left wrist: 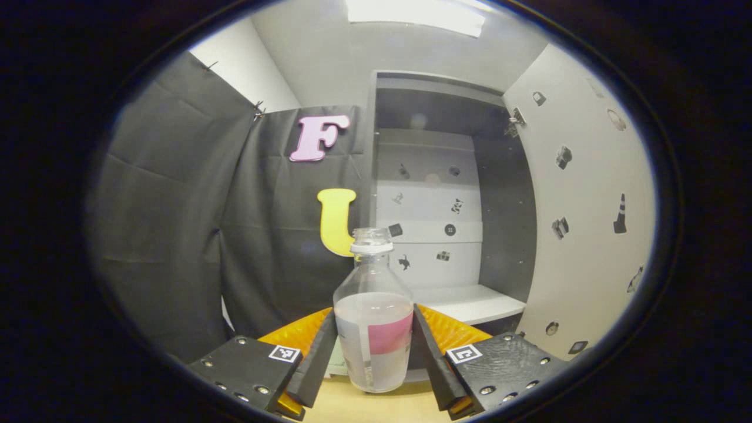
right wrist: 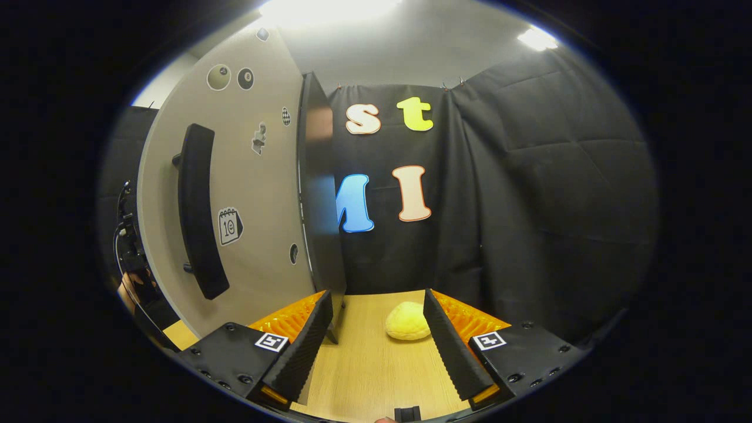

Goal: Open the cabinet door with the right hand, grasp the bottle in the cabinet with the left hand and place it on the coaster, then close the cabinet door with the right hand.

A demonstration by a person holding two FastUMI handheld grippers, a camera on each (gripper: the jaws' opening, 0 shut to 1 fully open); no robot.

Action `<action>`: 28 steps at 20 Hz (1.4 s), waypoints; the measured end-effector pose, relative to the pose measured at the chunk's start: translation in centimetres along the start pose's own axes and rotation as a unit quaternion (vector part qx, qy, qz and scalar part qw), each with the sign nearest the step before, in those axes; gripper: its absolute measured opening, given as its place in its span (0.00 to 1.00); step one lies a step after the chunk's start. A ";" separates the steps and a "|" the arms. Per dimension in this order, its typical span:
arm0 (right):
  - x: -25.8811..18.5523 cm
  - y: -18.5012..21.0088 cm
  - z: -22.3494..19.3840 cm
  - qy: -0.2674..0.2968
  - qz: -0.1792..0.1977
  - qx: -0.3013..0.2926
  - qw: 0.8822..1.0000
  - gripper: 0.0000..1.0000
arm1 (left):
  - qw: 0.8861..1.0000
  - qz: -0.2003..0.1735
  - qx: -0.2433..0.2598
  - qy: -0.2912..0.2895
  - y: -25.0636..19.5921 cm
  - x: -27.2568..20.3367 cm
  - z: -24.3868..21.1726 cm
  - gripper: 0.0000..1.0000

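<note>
From the left gripper view, the left gripper (left wrist: 373, 352) is held level and pointed at the open cabinet (left wrist: 446, 194), with the bottle (left wrist: 373, 317) standing upright between its two fingers (left wrist: 317, 358). Both fingers press against the bottle's lower sides, so it is clamped. The bottle is clear, partly filled, with a pink and white label and a white cap ring; its base sits close over the wooden table (left wrist: 364, 405), and I cannot tell whether it touches. A pale green edge, perhaps the coaster (left wrist: 336, 361), peeks out just left of the bottle's base, behind the left finger. The bottle is out in front of the cabinet, whose white shelf (left wrist: 470, 302) lies behind it and to the right. The cabinet door (left wrist: 587, 223) is swung wide to the right of the opening, well apart from the bottle.

In the right gripper view, the right gripper (right wrist: 373, 346) points low along the table (right wrist: 364, 364), its fingers spread apart with nothing between them. The door's outer face (right wrist: 247, 194) with its dark handle (right wrist: 197, 211) stands to the gripper's left; the door's free edge (right wrist: 320, 194) comes down just beside the left finger. A yellow soft object (right wrist: 408, 322) lies on the table ahead, near the right finger.
</note>
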State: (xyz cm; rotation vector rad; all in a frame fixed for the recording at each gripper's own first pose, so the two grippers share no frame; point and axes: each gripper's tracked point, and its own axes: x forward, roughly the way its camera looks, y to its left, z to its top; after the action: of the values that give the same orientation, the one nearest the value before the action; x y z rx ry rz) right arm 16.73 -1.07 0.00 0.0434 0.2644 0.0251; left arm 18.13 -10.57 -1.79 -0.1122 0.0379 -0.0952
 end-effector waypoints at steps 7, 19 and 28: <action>-0.6 0.6 -1.3 0.014 0.008 -0.009 1.000 0.92 | 0.999 0.032 -0.017 0.006 3.4 -5.0 -4.9 0.75; -0.6 -1.7 -4.4 0.048 -0.017 -0.035 0.998 0.98 | 0.996 0.053 -0.049 0.056 5.4 -10.0 -18.9 0.75; -0.7 -2.2 -6.4 0.072 -0.033 -0.046 0.996 0.98 | 0.992 0.058 -0.047 0.105 5.8 -10.8 -27.4 0.75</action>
State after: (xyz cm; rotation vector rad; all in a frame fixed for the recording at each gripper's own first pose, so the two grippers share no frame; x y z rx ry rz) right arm 14.37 -3.05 -6.11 -0.0593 0.4088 -0.0264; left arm 6.70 -6.84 -29.31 -0.1929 0.2588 0.0108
